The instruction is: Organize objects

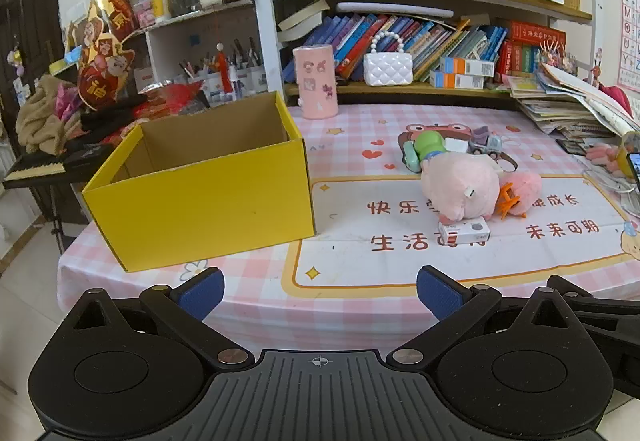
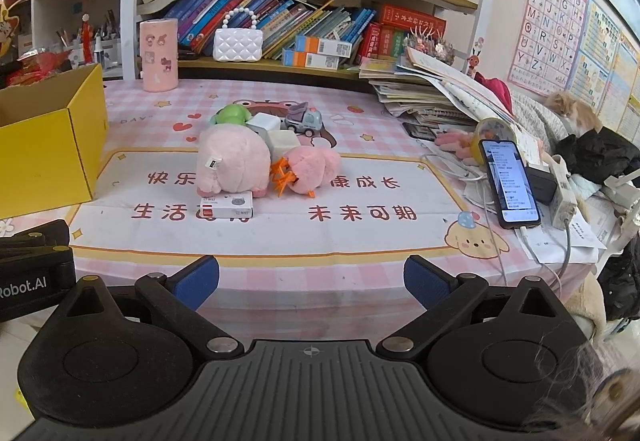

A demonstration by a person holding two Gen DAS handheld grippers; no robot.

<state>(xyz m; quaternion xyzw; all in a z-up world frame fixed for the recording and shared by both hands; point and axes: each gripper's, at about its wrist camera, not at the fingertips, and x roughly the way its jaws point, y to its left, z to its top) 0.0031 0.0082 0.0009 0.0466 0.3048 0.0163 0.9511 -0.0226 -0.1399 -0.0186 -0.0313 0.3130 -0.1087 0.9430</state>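
Nothing looks sorted yet: the yellow box (image 1: pixel 200 197) stands empty on the worktop (image 1: pixel 360 273), the pink plush toy (image 2: pixel 232 161), small white carton (image 2: pixel 228 205) and toy truck (image 2: pixel 304 119) lie clustered beside it, while the left hand-held gripper (image 1: pixel 320 291) and right hand-held gripper (image 2: pixel 312 279) hover spread wide, holding nothing.

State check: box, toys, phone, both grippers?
yellow cardboard box: open-topped, upright, no contents visible
pink plush toy: lying on its side on the table mat
small white carton: lying flat, touching the plush
toy truck: upright on its wheels
smartphone: screen lit, cable plugged in
left gripper: open, holding nothing
right gripper: open, holding nothing
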